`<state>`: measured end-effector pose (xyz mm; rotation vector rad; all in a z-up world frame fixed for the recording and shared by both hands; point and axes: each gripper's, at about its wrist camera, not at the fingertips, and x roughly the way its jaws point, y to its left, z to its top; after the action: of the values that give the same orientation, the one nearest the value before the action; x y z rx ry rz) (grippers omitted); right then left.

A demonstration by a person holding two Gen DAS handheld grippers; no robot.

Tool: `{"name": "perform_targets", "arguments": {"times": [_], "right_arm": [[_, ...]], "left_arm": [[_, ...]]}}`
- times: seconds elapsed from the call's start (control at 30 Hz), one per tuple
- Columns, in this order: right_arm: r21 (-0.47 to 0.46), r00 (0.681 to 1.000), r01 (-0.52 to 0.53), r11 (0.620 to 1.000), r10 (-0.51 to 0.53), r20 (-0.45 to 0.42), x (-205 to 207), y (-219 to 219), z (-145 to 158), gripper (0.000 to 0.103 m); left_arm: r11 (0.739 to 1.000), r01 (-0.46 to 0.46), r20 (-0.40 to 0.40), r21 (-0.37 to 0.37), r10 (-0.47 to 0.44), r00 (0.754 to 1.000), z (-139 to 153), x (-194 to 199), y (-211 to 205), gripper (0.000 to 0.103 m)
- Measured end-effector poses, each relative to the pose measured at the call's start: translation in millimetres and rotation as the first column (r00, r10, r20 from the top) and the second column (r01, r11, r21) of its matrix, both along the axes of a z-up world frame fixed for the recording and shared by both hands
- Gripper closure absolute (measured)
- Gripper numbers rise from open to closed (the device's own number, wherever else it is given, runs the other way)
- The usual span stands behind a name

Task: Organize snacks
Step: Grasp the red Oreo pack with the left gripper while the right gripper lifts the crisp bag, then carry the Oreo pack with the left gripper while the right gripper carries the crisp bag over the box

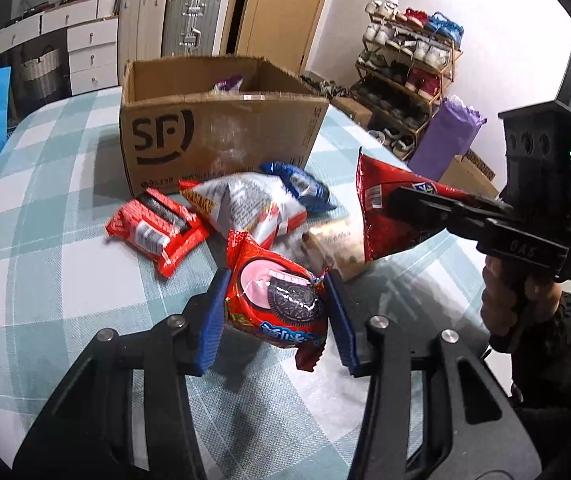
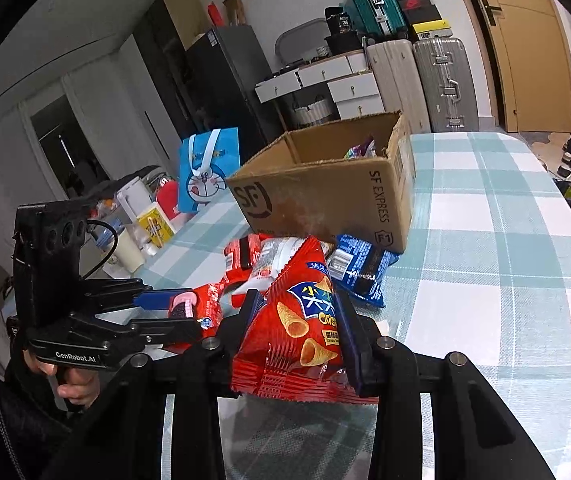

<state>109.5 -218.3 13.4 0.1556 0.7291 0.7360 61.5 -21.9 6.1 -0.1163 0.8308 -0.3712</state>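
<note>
Now my left gripper [image 1: 273, 312] clamps the red Oreo pack [image 1: 277, 300] and my right gripper [image 2: 299, 336] the corn-snack bag [image 2: 297, 328], both off the table; lift clear over the box [image 1: 221, 120] rim before releasing.

2 close wrist views along the tongs, sharing the cardboard box [image 1: 221, 128] [image 2: 325, 196].
</note>
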Motion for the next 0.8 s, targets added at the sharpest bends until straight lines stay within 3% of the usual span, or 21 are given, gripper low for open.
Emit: {"name": "perform_targets", "arguments": {"times": [0.23, 0.8], "right_arm": [[0.015, 0.999, 0.029, 0.999, -0.03, 0.037, -1, -3, 18, 0.066], [0.06, 0.986, 0.125, 0.99, -0.131, 0.102, 29, -4, 59, 0.066]], "left_arm": [[0.998, -0.052, 0.046, -0.041, 0.054, 0.997, 27, 3, 12, 0.059], [0.986, -0.167, 0.145, -0.027, 0.169, 0.975, 71, 42, 26, 0.059]]}}
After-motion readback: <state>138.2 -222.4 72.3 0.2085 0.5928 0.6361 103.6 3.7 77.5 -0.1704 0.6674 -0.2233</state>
